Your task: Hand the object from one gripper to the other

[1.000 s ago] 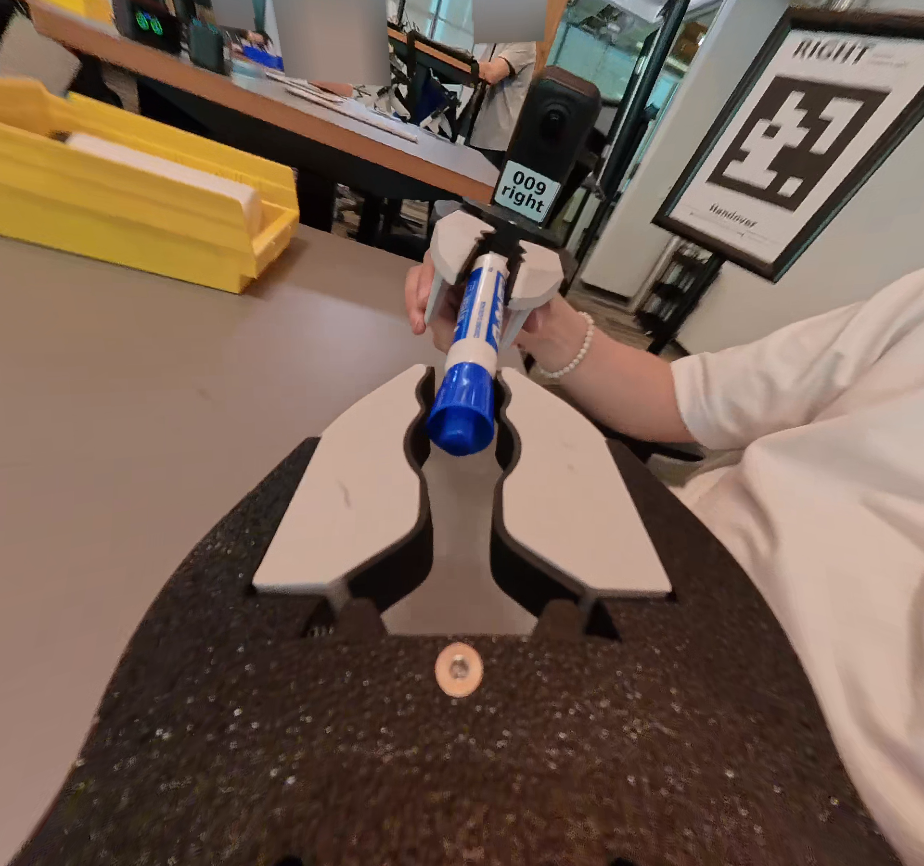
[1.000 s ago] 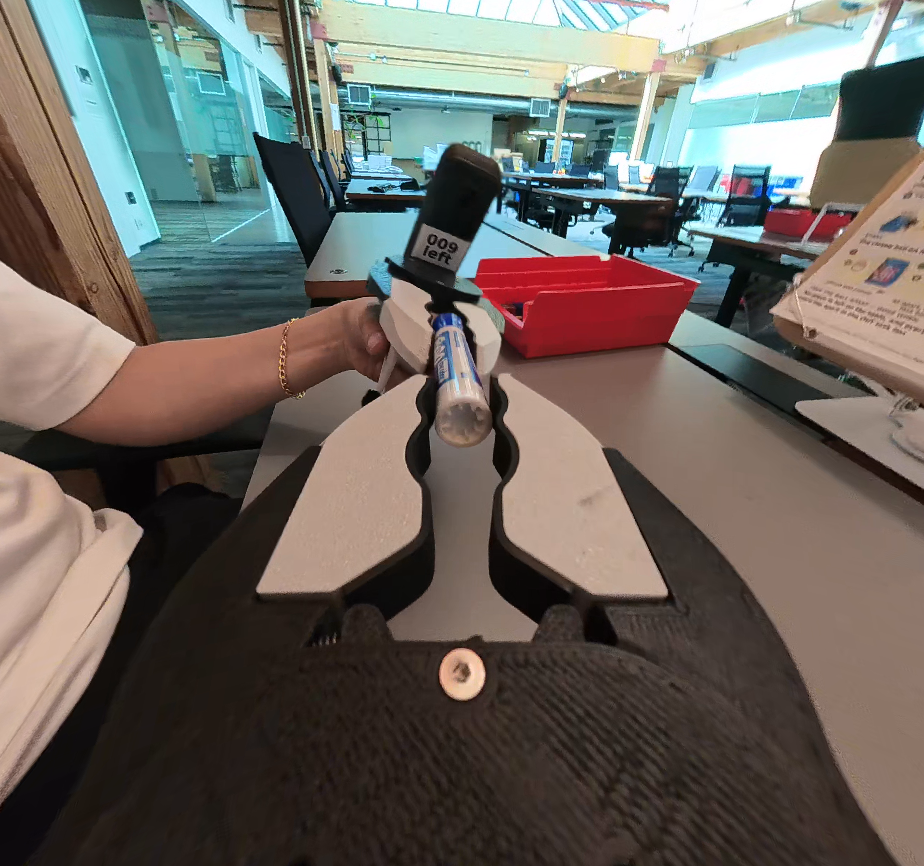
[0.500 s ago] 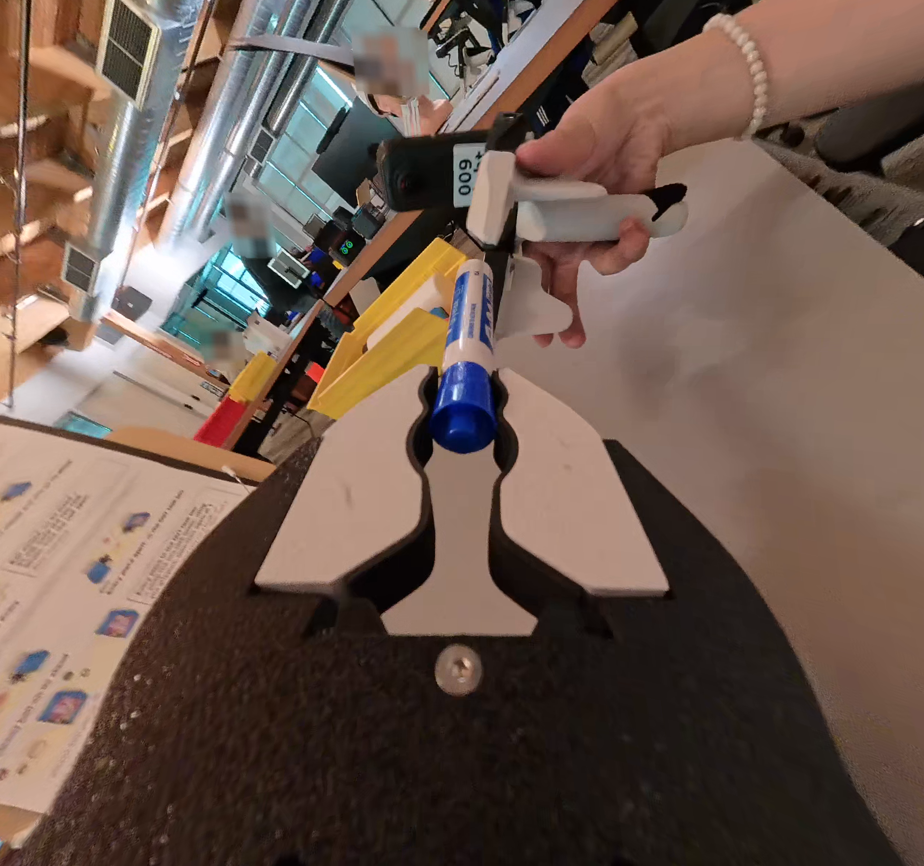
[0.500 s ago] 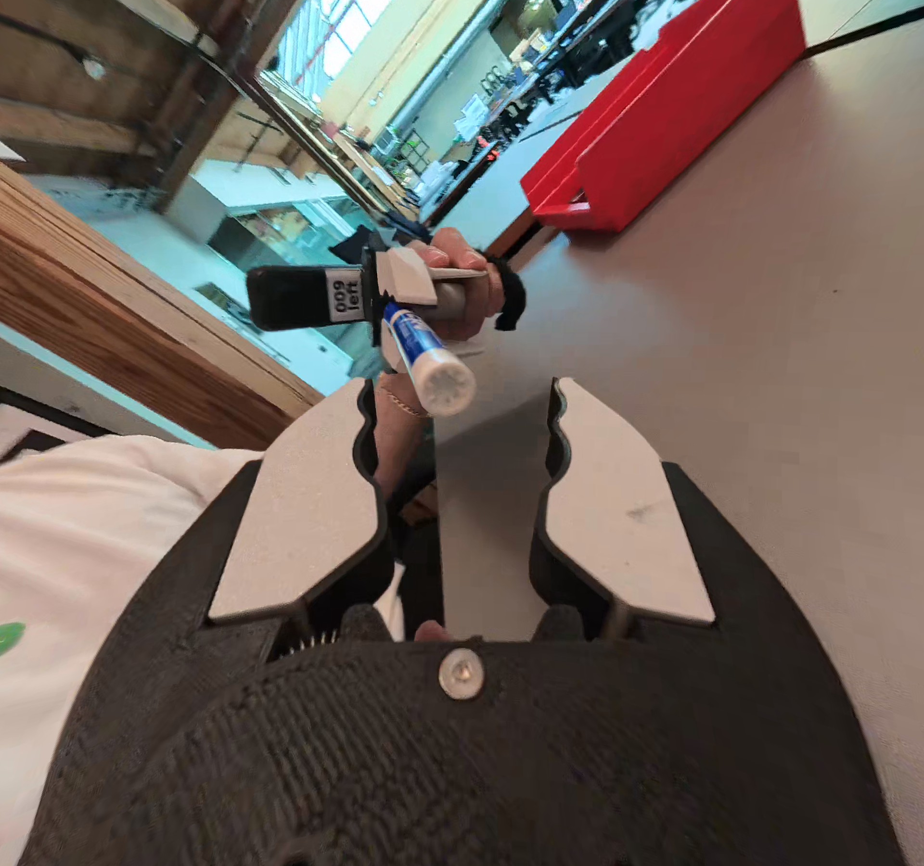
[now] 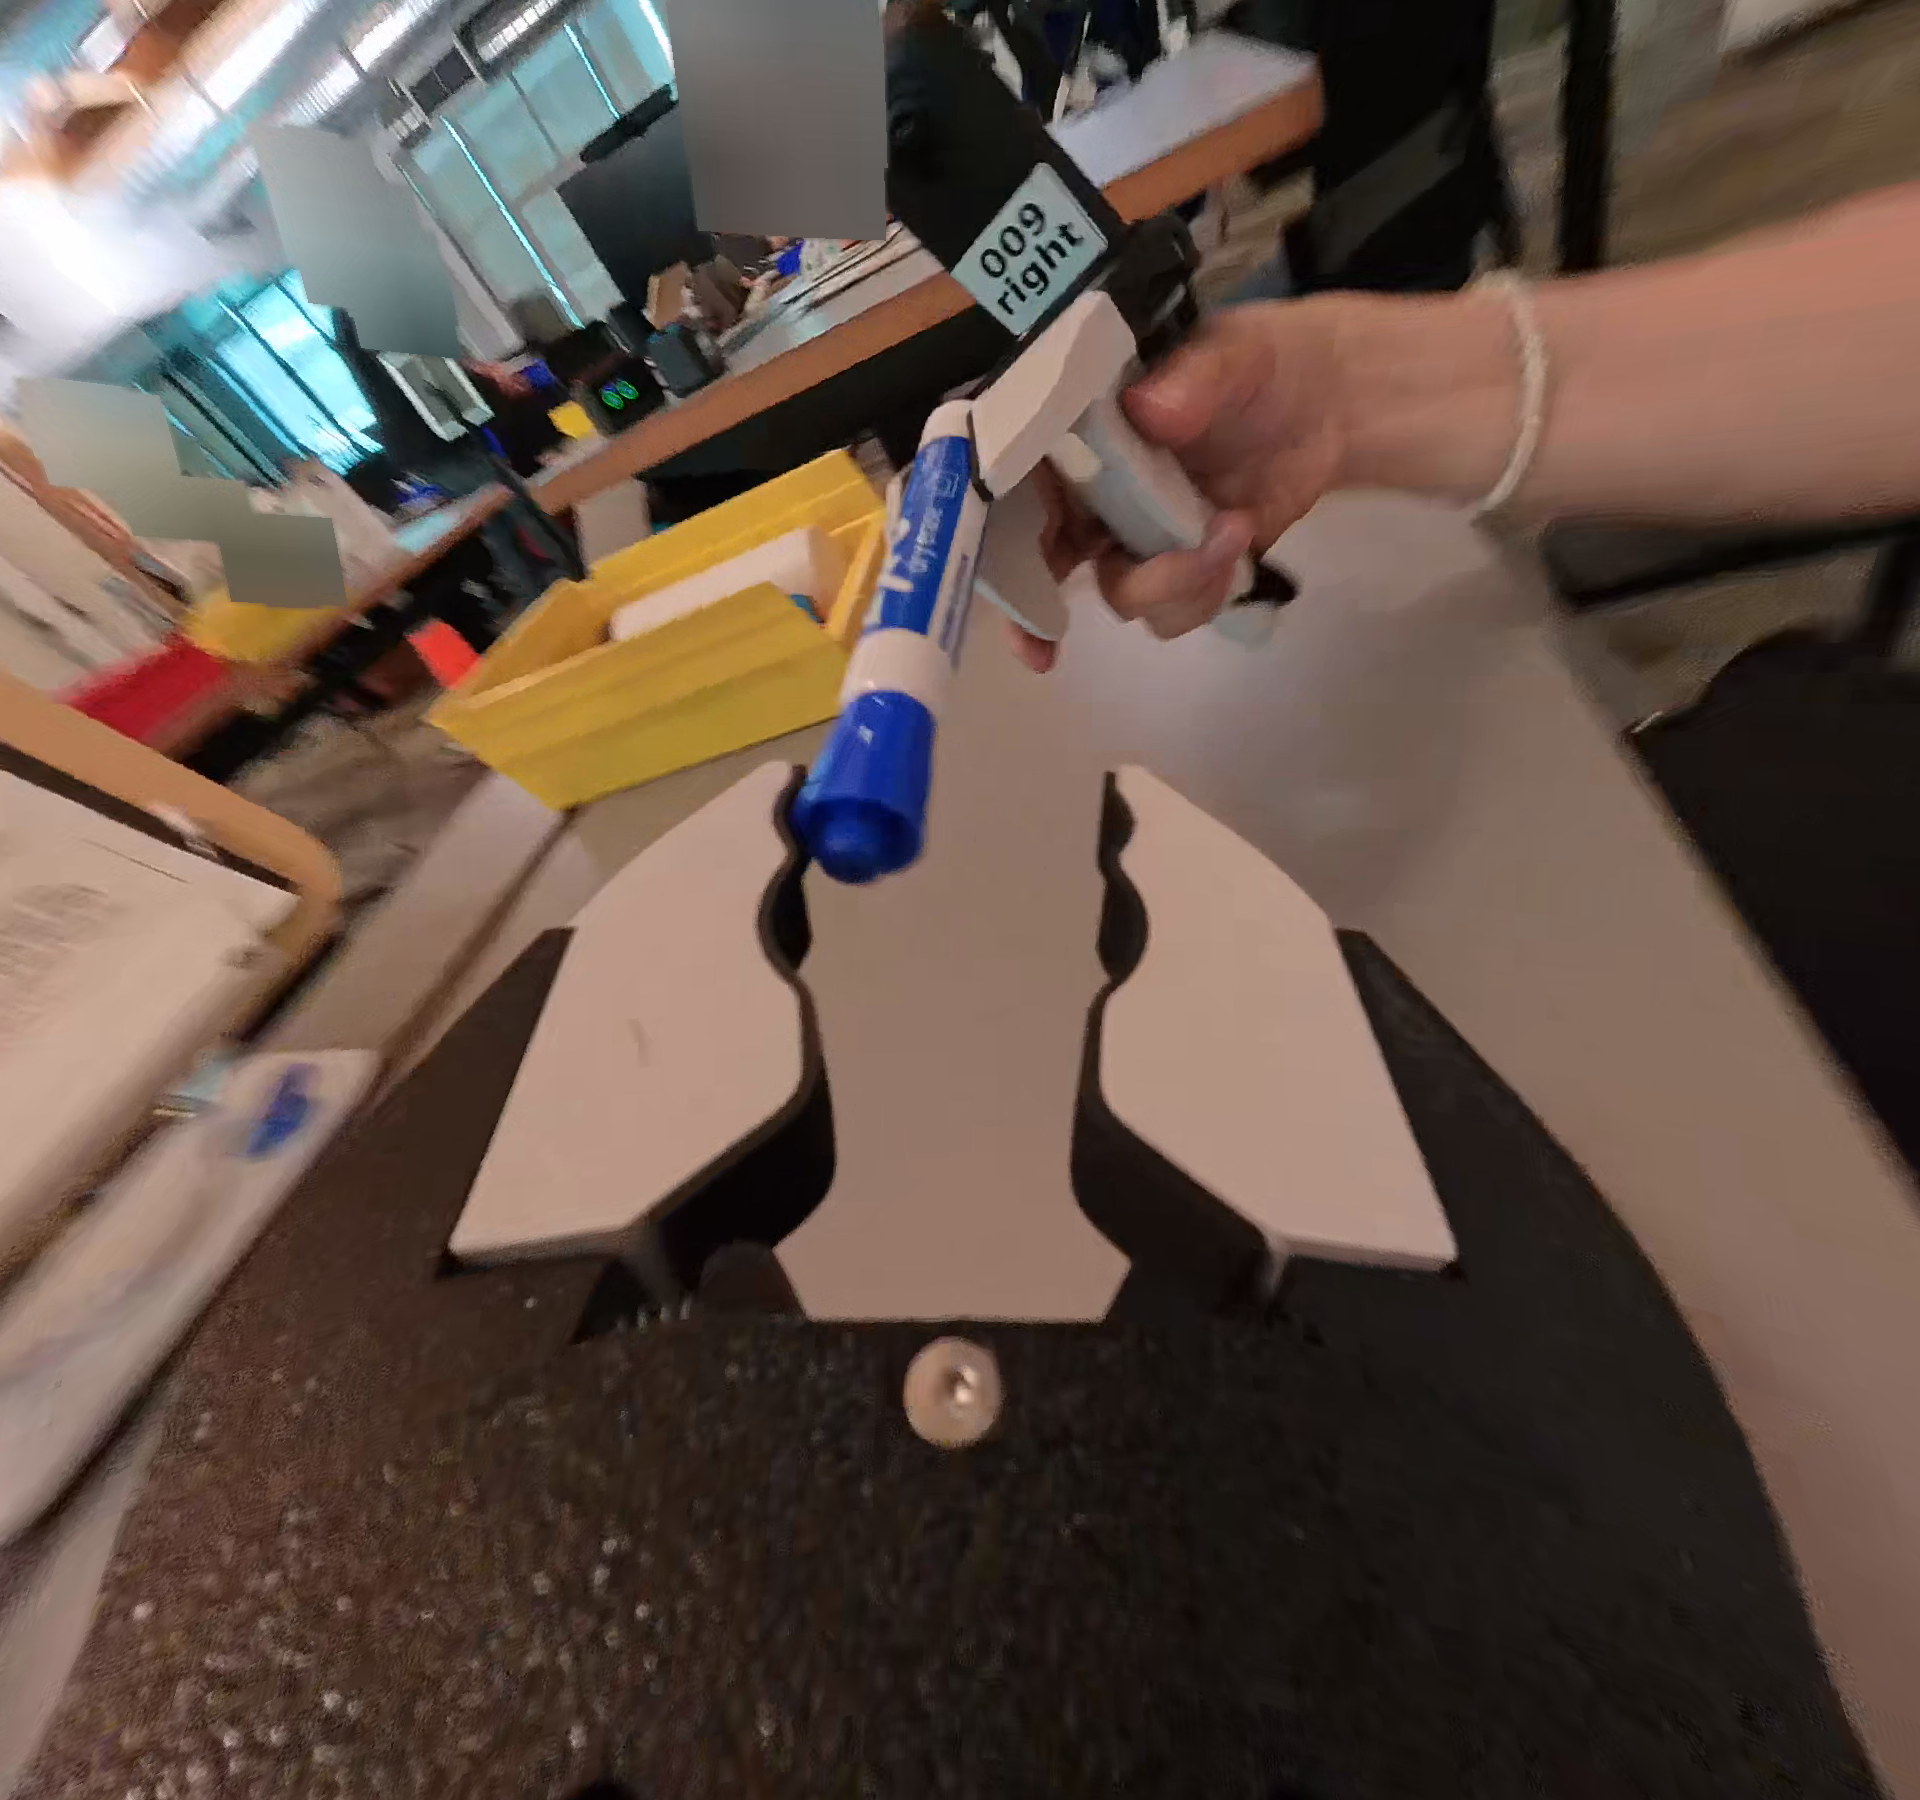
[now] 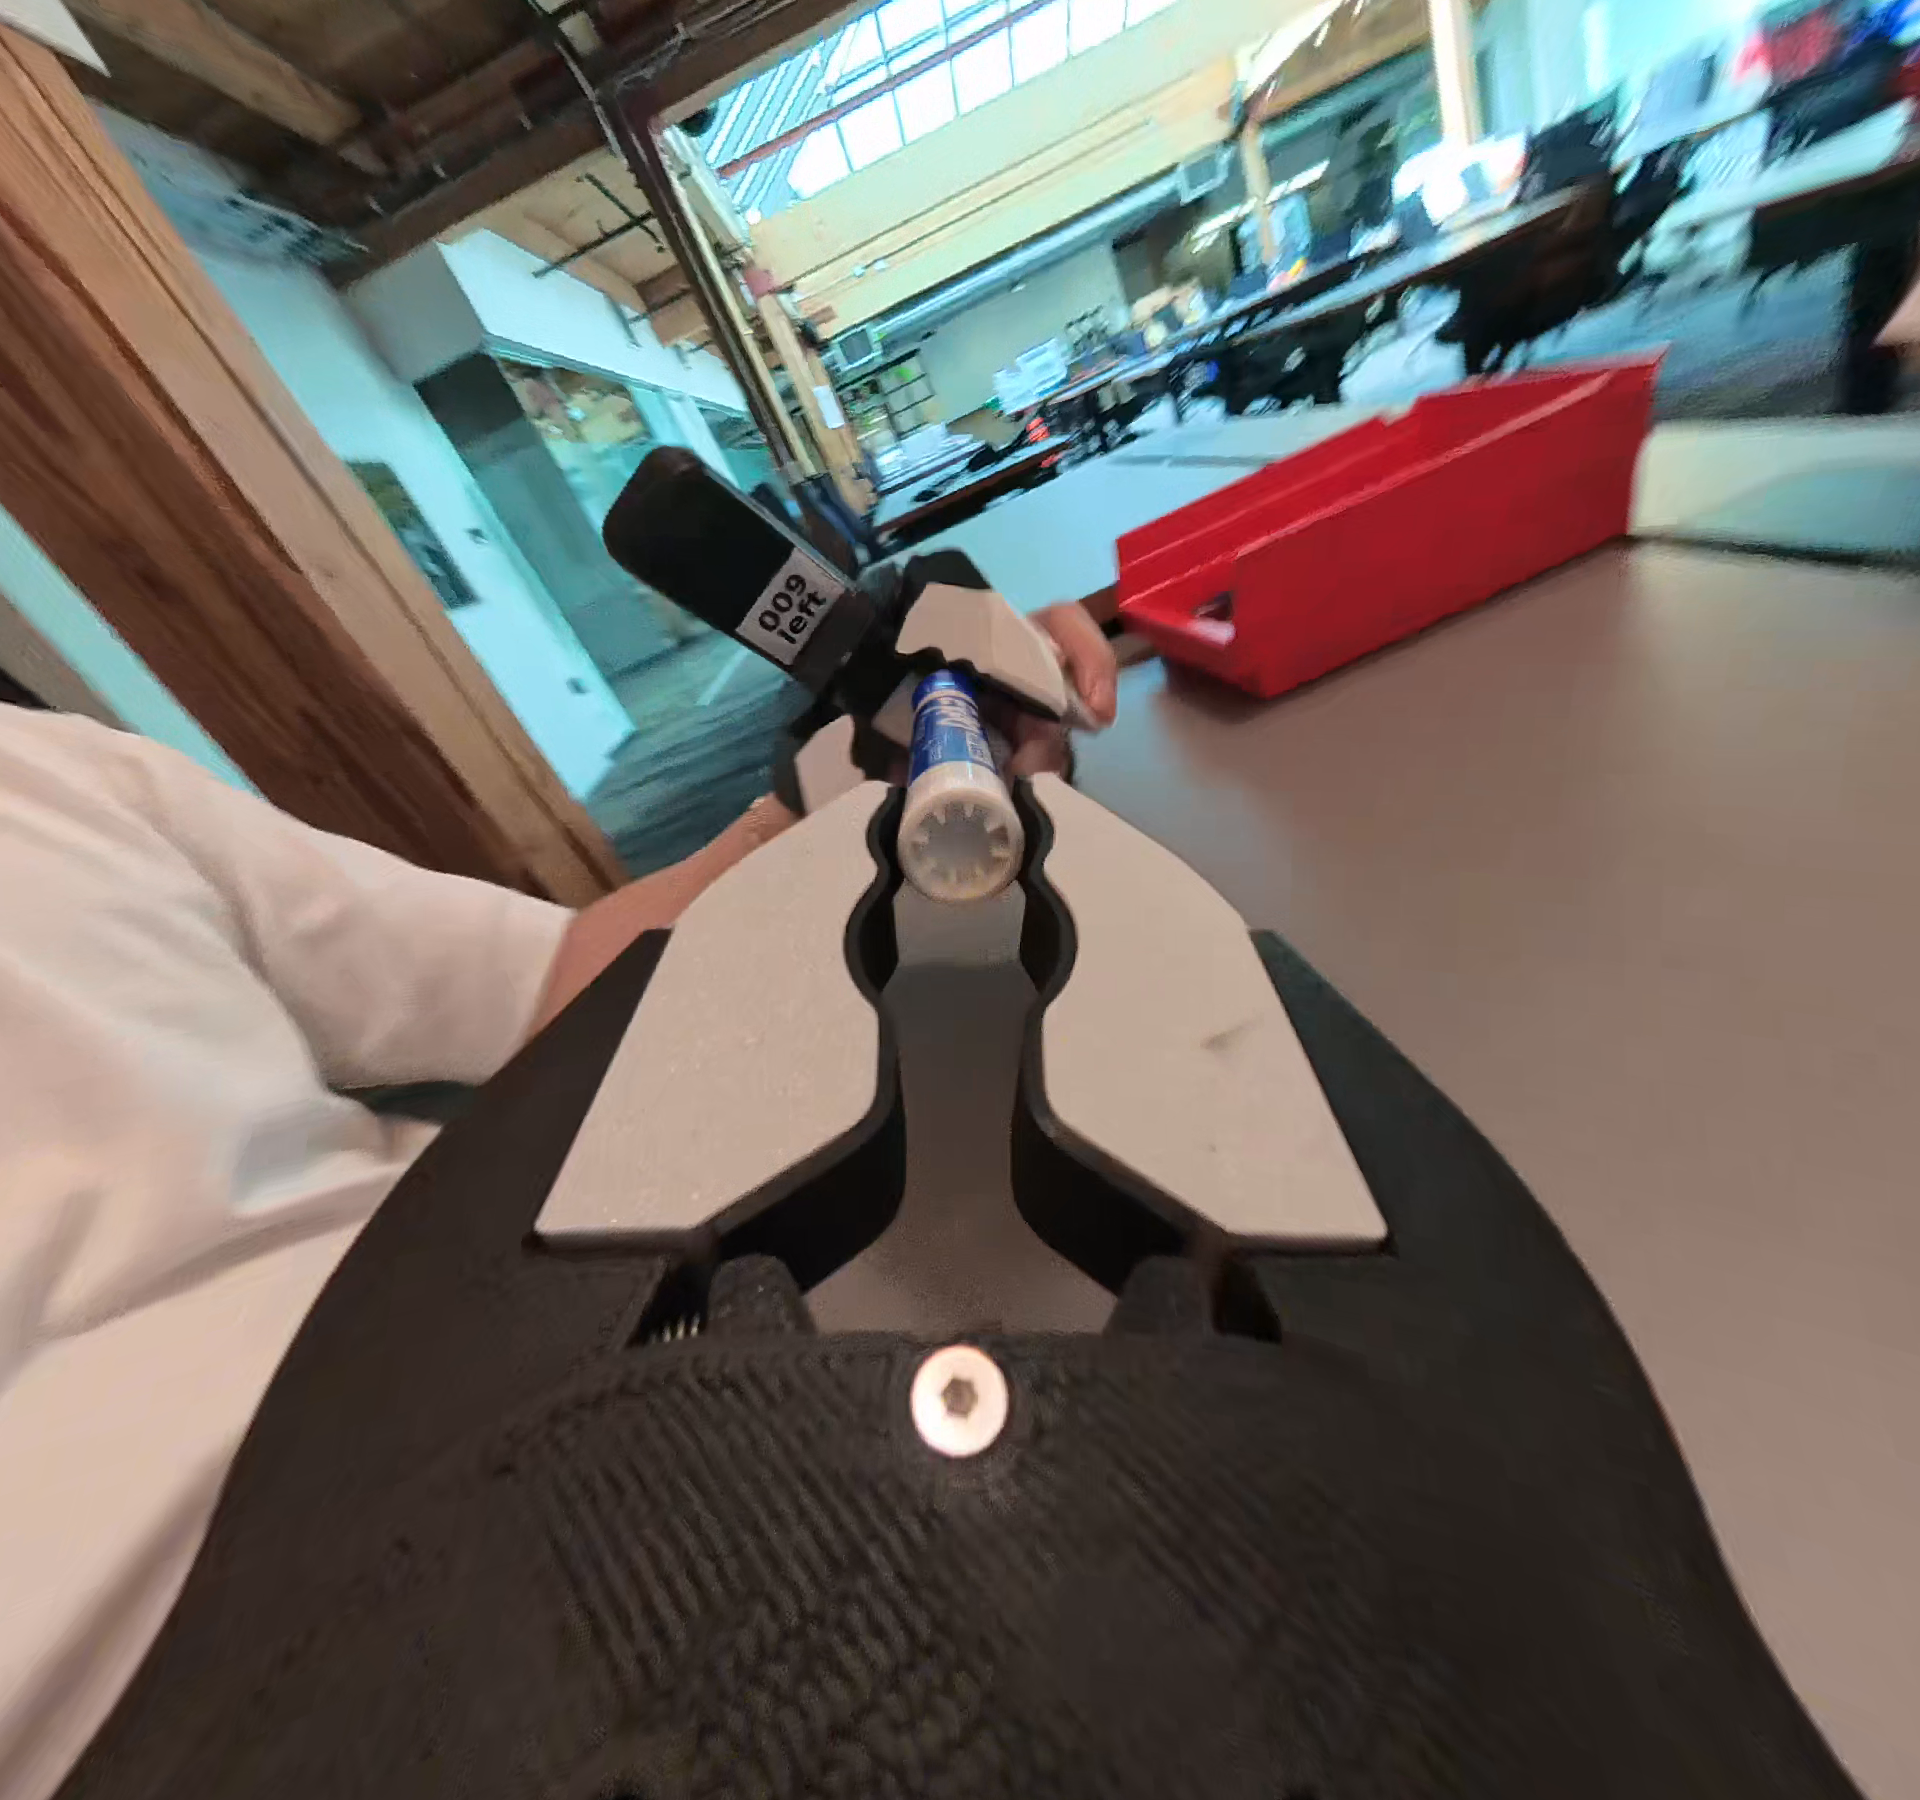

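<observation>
Right gripper [image 6: 961,841] fingers clamp the blue whiteboard marker [image 5: 902,659] at its white tail, long axis toward the left gripper [image 5: 951,820], fingers wide, cap just beside one finger.

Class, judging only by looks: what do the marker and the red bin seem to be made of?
Marker: probably smooth plastic; its white barrel and blue cap show a slight sheen, and the barrel's end looks moulded with ribs.
Red bin: likely rigid moulded plastic, with an even colour, a soft gloss and stepped walls. Motion blur leaves this uncertain.
</observation>
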Action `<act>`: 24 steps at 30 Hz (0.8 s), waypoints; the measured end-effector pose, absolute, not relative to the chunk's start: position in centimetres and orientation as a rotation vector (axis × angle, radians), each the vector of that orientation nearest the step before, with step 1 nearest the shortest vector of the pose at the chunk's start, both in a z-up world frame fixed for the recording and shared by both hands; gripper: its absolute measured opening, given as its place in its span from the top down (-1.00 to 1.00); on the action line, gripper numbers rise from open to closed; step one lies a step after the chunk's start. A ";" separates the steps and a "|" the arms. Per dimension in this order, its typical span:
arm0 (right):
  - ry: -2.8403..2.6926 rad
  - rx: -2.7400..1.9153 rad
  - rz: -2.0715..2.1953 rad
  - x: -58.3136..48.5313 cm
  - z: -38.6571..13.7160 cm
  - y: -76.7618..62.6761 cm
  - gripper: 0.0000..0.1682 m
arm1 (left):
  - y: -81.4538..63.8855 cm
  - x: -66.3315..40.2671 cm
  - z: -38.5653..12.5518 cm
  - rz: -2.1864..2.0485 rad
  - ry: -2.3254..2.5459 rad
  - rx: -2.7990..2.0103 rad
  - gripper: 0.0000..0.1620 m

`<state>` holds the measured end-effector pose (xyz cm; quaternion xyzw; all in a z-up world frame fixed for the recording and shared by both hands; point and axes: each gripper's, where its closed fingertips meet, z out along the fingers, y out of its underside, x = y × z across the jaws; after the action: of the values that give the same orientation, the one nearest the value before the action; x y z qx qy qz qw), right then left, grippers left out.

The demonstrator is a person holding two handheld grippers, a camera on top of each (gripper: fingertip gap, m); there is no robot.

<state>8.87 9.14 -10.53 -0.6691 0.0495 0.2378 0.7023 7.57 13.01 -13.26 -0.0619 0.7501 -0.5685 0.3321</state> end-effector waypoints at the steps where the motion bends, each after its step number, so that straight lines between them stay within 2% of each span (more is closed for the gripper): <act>1: 0.093 -1.479 0.443 9.2 -10.1 8.9 0.77 | 12.9 7.5 -13.1 -1.581 1.982 -0.235 0.26; 4: -0.030 -1.440 0.212 9.2 -8.9 8.3 0.77 | 12.8 8.0 -12.0 -1.871 1.967 -0.490 0.25; 10: -0.149 -1.434 0.055 8.5 -9.0 8.6 0.76 | 12.2 7.4 -10.6 -2.235 1.905 -0.588 0.47; 15: -0.186 -1.439 0.060 7.7 -9.3 9.1 0.76 | 12.3 7.1 -10.3 -2.277 1.904 -0.576 0.53; 17: -0.200 -1.439 0.048 7.5 -9.4 9.3 0.77 | 12.5 7.3 -10.6 -2.264 1.907 -0.594 0.66; 21: -0.196 -1.456 0.075 7.5 -9.8 9.4 0.76 | 12.7 7.0 -10.7 -2.260 1.913 -0.519 0.73; 24: -0.157 -1.546 0.027 8.5 -11.2 9.6 0.67 | 12.7 7.3 -11.5 -2.088 1.952 -0.465 0.77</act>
<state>8.52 9.55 -11.16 -0.6974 -0.0707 0.0123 0.7130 7.26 12.72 -11.48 -0.1593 0.6690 -0.7155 0.1226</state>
